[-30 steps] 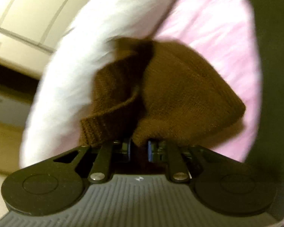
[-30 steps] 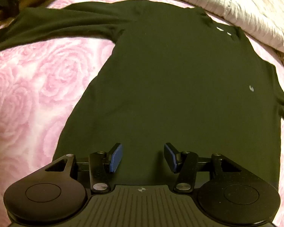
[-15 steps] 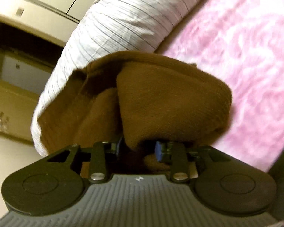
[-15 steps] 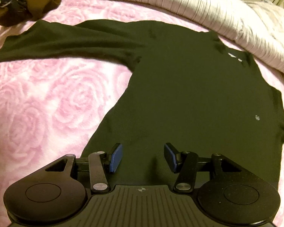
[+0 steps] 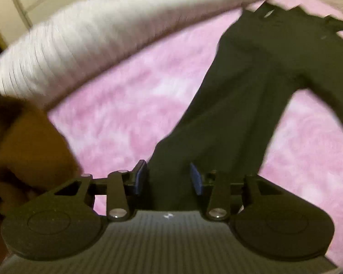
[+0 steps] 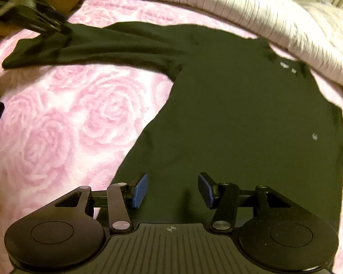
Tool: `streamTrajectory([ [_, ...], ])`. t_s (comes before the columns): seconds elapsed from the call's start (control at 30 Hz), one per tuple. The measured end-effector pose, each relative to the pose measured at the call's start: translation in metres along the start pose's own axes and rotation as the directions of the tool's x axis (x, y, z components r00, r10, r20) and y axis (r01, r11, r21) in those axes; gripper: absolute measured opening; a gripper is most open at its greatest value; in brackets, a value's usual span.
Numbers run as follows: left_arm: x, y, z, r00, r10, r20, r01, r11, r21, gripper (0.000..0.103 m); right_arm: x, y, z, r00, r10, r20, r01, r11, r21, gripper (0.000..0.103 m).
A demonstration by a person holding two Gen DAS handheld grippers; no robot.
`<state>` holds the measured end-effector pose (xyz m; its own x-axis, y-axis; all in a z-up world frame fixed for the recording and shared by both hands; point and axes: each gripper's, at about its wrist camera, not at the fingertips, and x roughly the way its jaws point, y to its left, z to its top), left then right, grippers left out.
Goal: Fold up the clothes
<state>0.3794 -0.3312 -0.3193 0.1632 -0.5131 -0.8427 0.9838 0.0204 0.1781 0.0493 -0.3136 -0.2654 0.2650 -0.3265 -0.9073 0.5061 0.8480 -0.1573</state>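
a pink rose-patterned blanket (image 6: 64,118), plush and soft, fills most of both views. spread flat on it, a dark long-sleeved shirt (image 6: 235,114) takes the centre and right of the right wrist view, one sleeve (image 6: 91,48) reaching toward the upper left. a pale ribbed pillow (image 6: 251,6) curves along the top edge. a brown knit garment (image 5: 27,150) sits bunched at the left of the left wrist view, apart from the fingers. the right gripper (image 6: 172,188) hangs over the shirt's lower hem, jaws wide apart and holding nothing. the left gripper (image 5: 169,177) is likewise spread wide and empty, its blue pads (image 5: 140,177) straddling the sleeve end; whether they touch the cloth is unclear through the blur.
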Motion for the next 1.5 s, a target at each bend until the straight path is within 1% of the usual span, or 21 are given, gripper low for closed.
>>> streamTrajectory([
  [0.03,0.008,0.007,-0.005,1.000,0.008,-0.029,-0.008,1.000,-0.028,0.041,-0.001,-0.002,-0.002,1.000,-0.005,0.003,0.005,1.000,-0.002,0.053],
  [0.1,0.005,0.029,-0.018,0.997,0.036,-0.070,-0.043,0.993,-0.111,0.048,-0.004,-0.005,-0.005,1.000,-0.014,0.009,0.014,1.000,-0.005,0.053],
  [0.17,-0.012,0.050,-0.034,0.988,0.102,-0.118,-0.118,0.983,-0.143,0.045,-0.007,-0.008,-0.008,1.000,-0.024,0.014,0.024,1.000,-0.008,0.053],
  [0.2,-0.018,0.059,-0.043,0.978,0.148,-0.146,-0.168,0.977,-0.135,0.044,-0.009,-0.010,-0.010,0.999,-0.029,0.014,0.029,1.000,-0.004,0.053],
  [0.23,-0.026,0.067,-0.051,0.967,0.185,-0.173,-0.209,0.969,-0.134,0.040,-0.010,-0.014,-0.012,0.999,-0.033,0.007,0.033,0.999,0.013,0.053],
  [0.3,-0.048,0.081,-0.068,0.948,0.237,-0.214,-0.272,0.951,-0.149,0.037,-0.012,-0.020,-0.016,0.999,-0.035,-0.004,0.036,0.999,0.039,0.053],
  [0.37,-0.069,0.082,-0.073,0.956,0.222,-0.192,-0.257,0.949,-0.183,0.037,-0.015,-0.022,-0.018,1.000,-0.029,0.001,0.029,0.999,0.044,0.053],
  [0.47,-0.076,0.056,-0.074,0.984,0.116,-0.137,-0.139,0.976,-0.168,0.038,-0.018,-0.016,-0.022,1.000,-0.016,0.012,0.015,1.000,0.024,0.053],
  [0.5,-0.073,0.045,-0.074,0.987,0.078,-0.137,-0.099,0.984,-0.148,0.038,-0.019,-0.013,-0.023,1.000,-0.011,0.012,0.011,1.000,0.016,0.053],
  [0.53,-0.067,0.037,-0.076,0.986,0.058,-0.159,-0.078,0.989,-0.126,0.040,-0.018,-0.011,-0.024,1.000,-0.006,0.010,0.006,1.000,0.007,0.053],
  [0.6,-0.051,0.025,-0.083,0.971,0.047,-0.233,-0.066,0.995,-0.078,0.040,-0.019,-0.006,-0.025,1.000,-0.005,0.005,0.005,1.000,-0.011,0.053],
  [0.67,-0.047,0.027,-0.092,0.967,0.053,-0.251,-0.078,0.993,-0.091,0.045,-0.026,-0.005,-0.028,1.000,-0.008,0.013,0.009,1.000,-0.016,0.053],
  [0.7,-0.051,0.029,-0.092,0.962,0.065,-0.264,-0.095,0.990,-0.100,0.045,-0.029,-0.006,-0.029,1.000,-0.012,0.018,0.013,1.000,-0.014,0.053],
  [0.77,-0.060,0.030,-0.091,0.955,0.088,-0.282,-0.122,0.987,-0.105,0.039,-0.037,-0.013,-0.032,0.999,-0.032,0.023,0.032,0.999,-0.002,0.053],
  [0.8,-0.069,0.027,-0.088,0.954,0.099,-0.282,-0.129,0.988,-0.090,0.039,-0.041,-0.018,-0.033,0.999,-0.043,0.021,0.043,0.999,0.011,0.053],
  [0.87,-0.089,0.024,-0.079,0.960,0.106,-0.258,-0.135,0.986,-0.096,0.040,-0.050,-0.030,-0.034,0.998,-0.060,0.019,0.058,0.996,0.063,0.053],
  [0.97,-0.117,0.015,-0.060,0.973,0.106,-0.205,-0.139,0.979,-0.152,0.044,-0.073,-0.054,-0.033,0.996,-0.083,0.029,0.077,0.983,0.169,0.053],
  [1.1,-0.151,-0.016,-0.041,0.987,0.077,-0.144,-0.108,0.969,-0.224,0.052,-0.107,-0.089,-0.034,0.992,-0.118,0.045,0.100,0.951,0.292,0.053],
  [1.17,-0.168,-0.038,-0.037,0.991,0.058,-0.123,-0.088,0.963,-0.254,0.056,-0.126,-0.108,-0.040,0.989,-0.139,0.050,0.115,0.936,0.333,0.053],
  [1.3,-0.202,-0.085,-0.030,0.996,0.022,-0.088,-0.048,0.951,-0.305,0.058,-0.161,-0.142,-0.057,0.983,-0.177,0.056,0.143,0.915,0.377,0.053],
  [1.5,-0.268,-0.169,-0.023,0.997,0.019,-0.073,-0.046,0.918,-0.394,0.060,-0.214,-0.196,-0.095,0.980,-0.180,0.087,0.127,0.895,0.427,0.053],
])
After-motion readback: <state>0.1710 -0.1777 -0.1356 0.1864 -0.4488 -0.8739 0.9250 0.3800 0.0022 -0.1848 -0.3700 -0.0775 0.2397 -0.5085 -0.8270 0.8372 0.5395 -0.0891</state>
